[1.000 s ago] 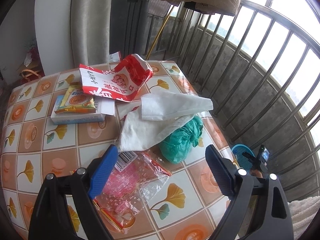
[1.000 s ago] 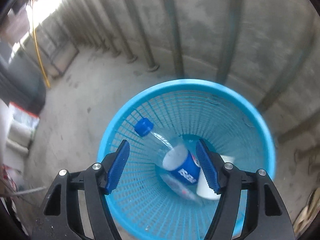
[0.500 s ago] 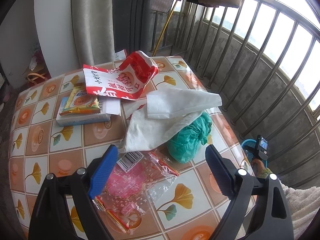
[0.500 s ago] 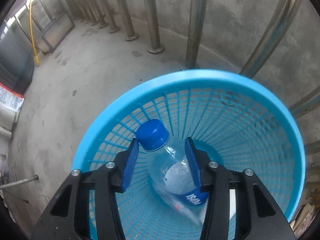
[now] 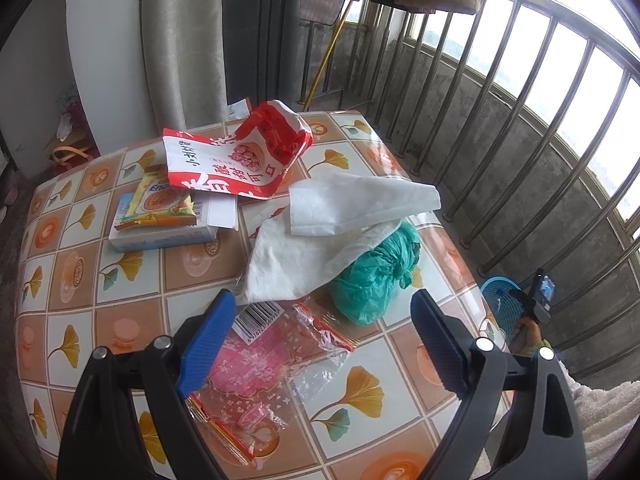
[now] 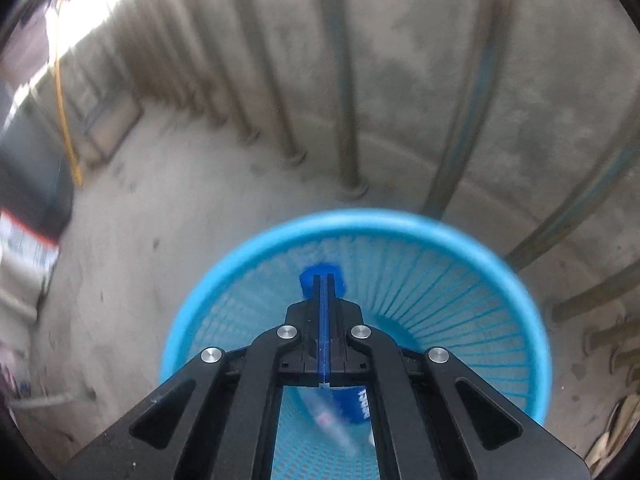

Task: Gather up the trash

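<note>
- Below my right tongs (image 6: 324, 280) sits one blue mesh basket (image 6: 472, 264) on the concrete floor; inside it lies one plastic bottle (image 6: 356, 400) with a blue label, its blue cap (image 6: 320, 280) just past my fingertips.
- My right tongs are pressed fully together, pads touching, with nothing between them; the bottle lies beneath them, blurred.
- My left tongs (image 5: 320, 340) are spread wide and hold nothing, hovering over the tiled table (image 5: 80, 280).
- Trash I count on the table: one clear pink wrapper (image 5: 260, 356) directly between and under my left fingers, one green bag (image 5: 376, 276) just ahead, two white tissues (image 5: 352, 204) beyond it, one red snack bag (image 5: 248, 156) farther ahead, one yellow packet (image 5: 160, 204) on one small box (image 5: 164, 236) ahead to the left.
</note>
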Available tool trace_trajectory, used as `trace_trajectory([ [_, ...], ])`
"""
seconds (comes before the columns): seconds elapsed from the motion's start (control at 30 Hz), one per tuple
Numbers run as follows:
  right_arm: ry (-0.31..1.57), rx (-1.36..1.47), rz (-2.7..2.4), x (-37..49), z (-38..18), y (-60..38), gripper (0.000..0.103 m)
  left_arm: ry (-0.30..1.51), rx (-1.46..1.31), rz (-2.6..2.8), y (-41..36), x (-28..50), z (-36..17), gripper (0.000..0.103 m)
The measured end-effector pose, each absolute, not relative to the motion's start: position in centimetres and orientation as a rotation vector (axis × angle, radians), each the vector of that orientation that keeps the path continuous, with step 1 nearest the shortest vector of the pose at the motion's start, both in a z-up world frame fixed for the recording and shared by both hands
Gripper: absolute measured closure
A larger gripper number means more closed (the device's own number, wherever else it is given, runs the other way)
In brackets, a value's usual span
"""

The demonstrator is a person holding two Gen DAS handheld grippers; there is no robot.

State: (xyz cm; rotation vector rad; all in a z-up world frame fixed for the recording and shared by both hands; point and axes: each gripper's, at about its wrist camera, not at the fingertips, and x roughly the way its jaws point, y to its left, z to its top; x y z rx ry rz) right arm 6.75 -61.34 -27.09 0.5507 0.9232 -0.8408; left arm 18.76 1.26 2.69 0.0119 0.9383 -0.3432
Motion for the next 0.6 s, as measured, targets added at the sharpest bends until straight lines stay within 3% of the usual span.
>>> trace_trajectory([
  [0.17, 0.856, 0.641, -0.921, 4.7, -26.1, -63.4, 0.103, 0.938, 0.004, -0.351, 1.3, 18.6, 2.7, 0.016],
  [0.2, 0.862, 0.653, -0.905, 4.8, -26.2, -63.4, 0.099, 0.937, 0.005, -0.353, 1.3, 18.6, 2.7, 0.016],
  [0.27, 0.909, 0.656, -0.838, 5.5, -27.0, -63.2, 0.083, 0.938, 0.006, -0.355, 1.2, 18.6, 2.5, 0.016],
  [0.3, 0.956, 0.636, -0.800, 6.3, -27.8, -62.9, 0.062, 0.941, 0.005, -0.355, 1.2, 18.6, 2.5, 0.016],
  [0.33, 1.001, 0.607, -0.763, 7.2, -28.6, -62.5, 0.052, 0.946, 0.004, -0.355, 1.2, 18.7, 2.4, 0.016],
  [0.5, 1.159, 0.518, -0.736, 9.9, -32.4, -61.7, 0.052, 0.955, 0.021, -0.347, 0.9, 18.6, 2.3, 0.016],
  [0.6, 1.162, 0.530, -0.786, 10.1, -33.6, -62.6, 0.056, 0.954, 0.032, -0.340, 0.7, 18.7, 2.4, 0.016],
])
